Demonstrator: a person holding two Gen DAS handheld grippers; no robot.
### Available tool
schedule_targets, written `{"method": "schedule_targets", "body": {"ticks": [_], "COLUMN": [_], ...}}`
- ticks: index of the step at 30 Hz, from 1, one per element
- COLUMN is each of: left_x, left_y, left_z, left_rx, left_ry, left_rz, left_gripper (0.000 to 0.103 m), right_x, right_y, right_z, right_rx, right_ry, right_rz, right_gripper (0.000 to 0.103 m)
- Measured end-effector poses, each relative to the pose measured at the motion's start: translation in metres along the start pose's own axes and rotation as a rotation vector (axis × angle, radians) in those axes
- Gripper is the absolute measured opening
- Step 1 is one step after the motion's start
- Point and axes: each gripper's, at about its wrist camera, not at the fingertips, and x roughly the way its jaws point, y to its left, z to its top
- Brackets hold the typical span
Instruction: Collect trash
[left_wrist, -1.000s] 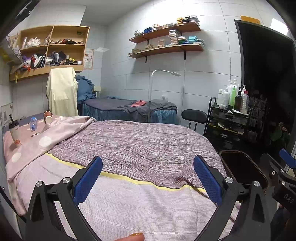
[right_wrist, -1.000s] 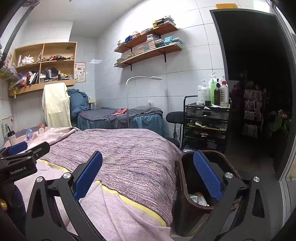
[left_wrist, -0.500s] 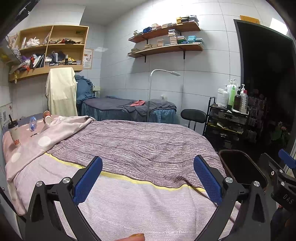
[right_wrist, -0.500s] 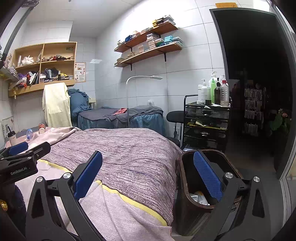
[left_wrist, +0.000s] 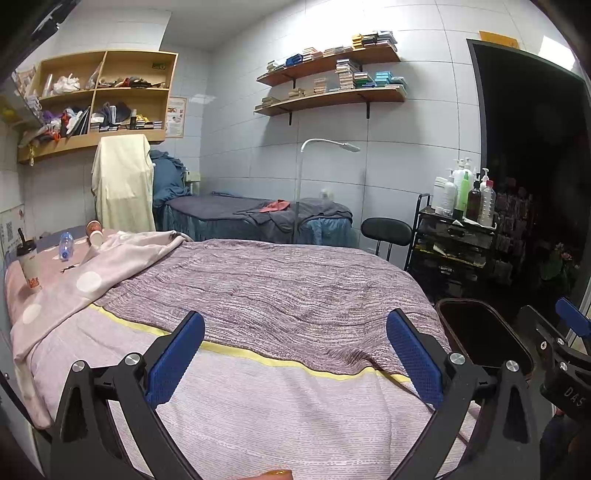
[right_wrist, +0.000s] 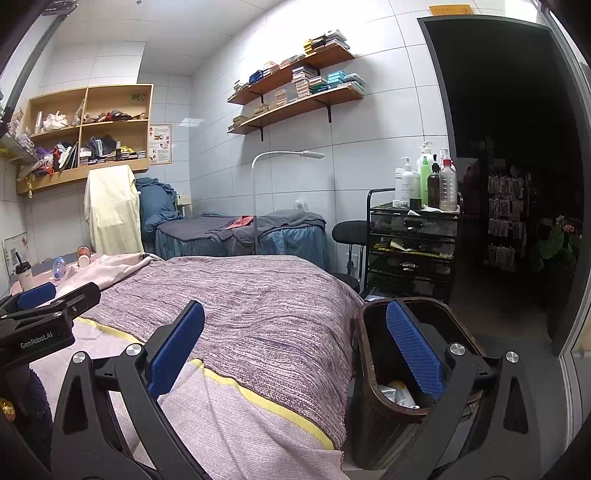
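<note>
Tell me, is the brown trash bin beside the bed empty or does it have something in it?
Not empty. The right wrist view shows pale wrappers at the bottom of the trash bin.

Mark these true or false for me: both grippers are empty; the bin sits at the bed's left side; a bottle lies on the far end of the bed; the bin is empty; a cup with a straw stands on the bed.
1. Both the left gripper and right gripper are open and empty. True.
2. The bin sits at the bed's left side. False: the right.
3. A bottle lies at the bed's far end. True.
4. The bin is empty. False: there is litter inside.
5. A cup with a straw stands on the bed. True.
</note>
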Motion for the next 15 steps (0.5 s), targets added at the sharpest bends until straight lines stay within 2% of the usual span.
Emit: {"method": "schedule_targets", "body": {"ticks": [15], "left_x": [-0.0035], "left_y": [0.0003], "left_z": [-0.0018], "left_rx": [-0.011], "left_ry": [0.003], "left_rz": [-0.002], "left_gripper": [0.097], "right_x": [0.0004], "right_y": [0.0018], "right_z": [-0.0032], "right_rx": [0.011], "right_ry": [0.006], "right_rz": [0.009], "right_gripper": [0.097]}}
